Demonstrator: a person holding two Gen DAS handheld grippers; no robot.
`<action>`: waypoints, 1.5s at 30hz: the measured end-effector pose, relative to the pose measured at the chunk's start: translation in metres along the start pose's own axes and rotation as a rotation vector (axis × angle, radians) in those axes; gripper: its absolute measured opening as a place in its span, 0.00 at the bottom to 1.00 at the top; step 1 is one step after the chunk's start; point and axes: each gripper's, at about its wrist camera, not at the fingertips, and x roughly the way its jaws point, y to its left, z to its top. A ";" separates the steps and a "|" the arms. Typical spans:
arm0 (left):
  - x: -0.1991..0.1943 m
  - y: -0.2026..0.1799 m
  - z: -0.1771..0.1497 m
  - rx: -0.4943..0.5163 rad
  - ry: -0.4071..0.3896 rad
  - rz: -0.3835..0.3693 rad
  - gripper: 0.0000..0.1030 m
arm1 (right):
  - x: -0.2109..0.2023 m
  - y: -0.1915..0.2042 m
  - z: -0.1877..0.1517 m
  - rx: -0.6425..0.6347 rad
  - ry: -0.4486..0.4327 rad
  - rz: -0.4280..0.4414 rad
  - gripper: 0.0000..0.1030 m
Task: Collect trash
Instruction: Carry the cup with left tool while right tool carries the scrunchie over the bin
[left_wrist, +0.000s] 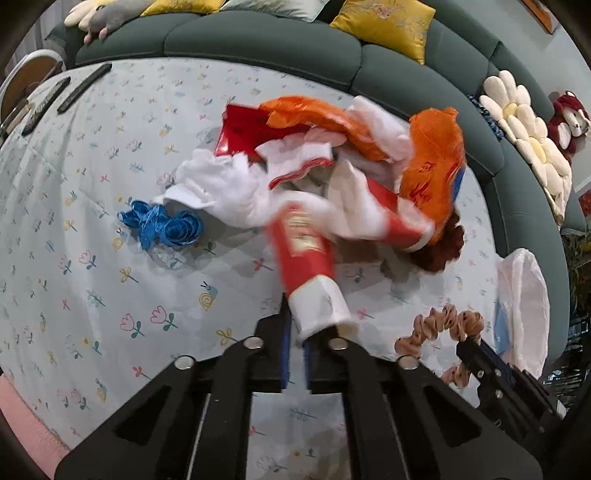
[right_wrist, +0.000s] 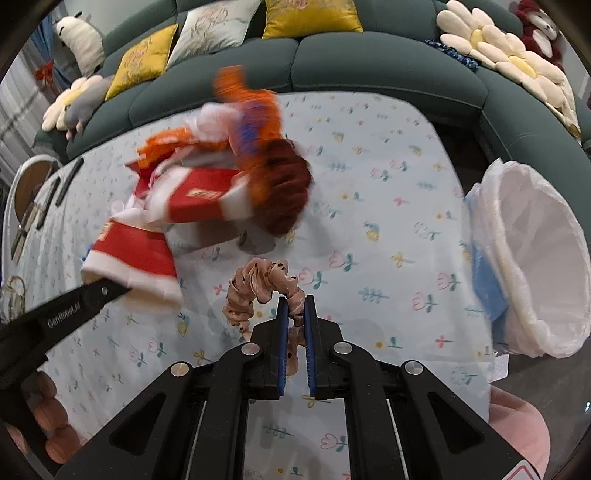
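Observation:
My left gripper (left_wrist: 295, 334) is shut on the white end of a red-and-white packet (left_wrist: 306, 258), which sticks up and away, blurred. That gripper (right_wrist: 110, 291) and the packet (right_wrist: 133, 258) also show at the left of the right wrist view. Behind lies a heap of trash (left_wrist: 332, 155): orange bags, white tissue, red wrappers. My right gripper (right_wrist: 295, 314) is shut on a pink dotted scrunchie (right_wrist: 255, 284), held above the flowered cloth (right_wrist: 388, 221). In the left wrist view, the scrunchie (left_wrist: 439, 325) and right gripper (left_wrist: 476, 358) sit at lower right. A white-lined bin (right_wrist: 532, 258) stands at the right.
Blue ribbon (left_wrist: 162, 225) lies left of the heap and a dark red crinkled thing (right_wrist: 284, 184) at its right. Dark remote controls (left_wrist: 85, 86) lie at the far left. A green sofa (left_wrist: 258, 40) with yellow cushions and plush toys curves round the back.

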 end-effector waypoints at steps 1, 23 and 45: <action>-0.007 -0.005 -0.001 0.010 -0.011 -0.006 0.03 | -0.003 -0.001 0.002 0.001 -0.009 -0.001 0.08; -0.086 -0.137 -0.011 0.231 -0.160 -0.089 0.03 | -0.110 -0.076 0.020 0.077 -0.250 -0.028 0.08; -0.057 -0.300 -0.038 0.467 -0.094 -0.278 0.03 | -0.129 -0.236 0.011 0.297 -0.290 -0.193 0.08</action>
